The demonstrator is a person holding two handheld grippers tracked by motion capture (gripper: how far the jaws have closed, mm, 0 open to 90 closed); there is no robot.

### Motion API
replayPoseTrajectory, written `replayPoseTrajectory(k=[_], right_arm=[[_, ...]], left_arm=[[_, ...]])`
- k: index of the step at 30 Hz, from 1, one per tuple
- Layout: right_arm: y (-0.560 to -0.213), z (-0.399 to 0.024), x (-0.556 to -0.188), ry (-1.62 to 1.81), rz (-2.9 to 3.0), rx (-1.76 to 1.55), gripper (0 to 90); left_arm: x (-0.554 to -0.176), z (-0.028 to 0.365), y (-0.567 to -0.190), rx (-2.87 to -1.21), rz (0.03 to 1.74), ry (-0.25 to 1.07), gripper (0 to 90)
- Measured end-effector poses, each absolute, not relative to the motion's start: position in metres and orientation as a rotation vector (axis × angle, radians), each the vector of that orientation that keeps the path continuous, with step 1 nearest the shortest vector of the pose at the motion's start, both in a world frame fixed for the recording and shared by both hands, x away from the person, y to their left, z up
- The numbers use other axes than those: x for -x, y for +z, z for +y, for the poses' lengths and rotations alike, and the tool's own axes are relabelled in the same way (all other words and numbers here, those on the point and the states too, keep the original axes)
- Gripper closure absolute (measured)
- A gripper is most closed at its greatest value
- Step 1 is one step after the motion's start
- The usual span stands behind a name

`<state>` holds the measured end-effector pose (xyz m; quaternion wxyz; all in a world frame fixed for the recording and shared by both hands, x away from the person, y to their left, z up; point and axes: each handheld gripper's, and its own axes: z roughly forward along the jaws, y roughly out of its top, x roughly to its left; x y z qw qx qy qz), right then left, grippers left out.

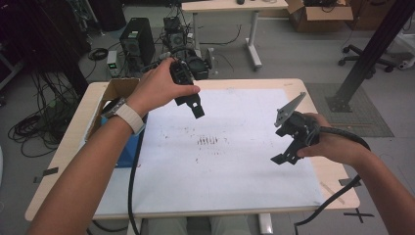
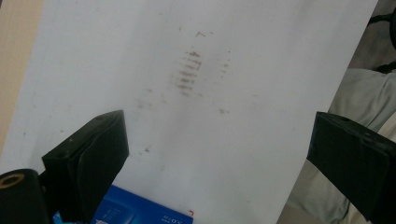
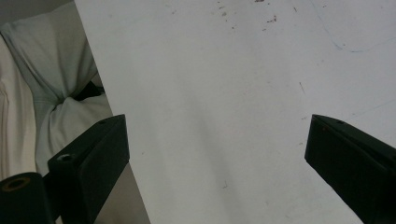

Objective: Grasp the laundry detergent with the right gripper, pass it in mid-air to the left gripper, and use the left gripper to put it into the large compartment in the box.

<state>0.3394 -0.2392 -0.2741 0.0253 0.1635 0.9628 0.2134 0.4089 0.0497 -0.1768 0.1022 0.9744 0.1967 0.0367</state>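
My left gripper [image 1: 195, 105] is held in the air over the far left part of a white sheet [image 1: 235, 161] that covers the table. In the left gripper view its jaws stand wide apart around nothing [image 2: 219, 140], above a patch of dark smudges [image 2: 189, 72]. My right gripper [image 1: 284, 155] hovers over the sheet's right side and points down and toward the person. It is open too [image 3: 217, 140], with bare sheet [image 3: 233, 93] between the jaws.
An open cardboard box [image 1: 113, 92] sits at the table's left edge, with a blue box [image 1: 126, 149] [image 2: 140, 215] in front of it. The person's light trousers [image 3: 56, 93] show past the near edge. Beyond the table stand computers [image 1: 138, 41] and cables.
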Motion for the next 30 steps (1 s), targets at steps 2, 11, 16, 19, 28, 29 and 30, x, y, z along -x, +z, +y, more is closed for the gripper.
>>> replayPoseTrajectory(k=[2, 11, 16, 19, 28, 29, 30], right_arm=[[-0.2736, -0.2406, -0.3395, 0.651, 2.976, -0.516, 6.3], [-0.2726, -0.2411, -0.3374, 0.654, 2.973, -0.523, 6.2], [-0.2730, -0.2412, -0.3381, 0.653, 2.974, -0.519, 6.1], [-0.2736, -0.2416, -0.3384, 0.655, 2.973, -0.522, 6.2], [-0.2746, -0.2406, -0.3387, 0.656, 2.973, -0.520, 6.1], [-0.2744, -0.2404, -0.3387, 0.654, 2.973, -0.521, 6.1], [-0.2743, -0.2402, -0.3387, 0.655, 2.973, -0.522, 6.0]], left_arm=[[-0.4088, 0.0493, -0.1774, -2.875, 0.581, 0.116, 5.7], [-0.4082, 0.0498, -0.1781, -2.871, 0.577, 0.120, 5.9], [-0.4084, 0.0497, -0.1790, -2.873, 0.574, 0.121, 5.9], [-0.4085, 0.0497, -0.1790, -2.876, 0.573, 0.119, 5.9], [-0.4077, 0.0509, -0.1794, -2.876, 0.574, 0.120, 5.9], [-0.4077, 0.0511, -0.1794, -2.875, 0.574, 0.120, 5.9], [-0.4077, 0.0514, -0.1793, -2.874, 0.574, 0.119, 5.9]])
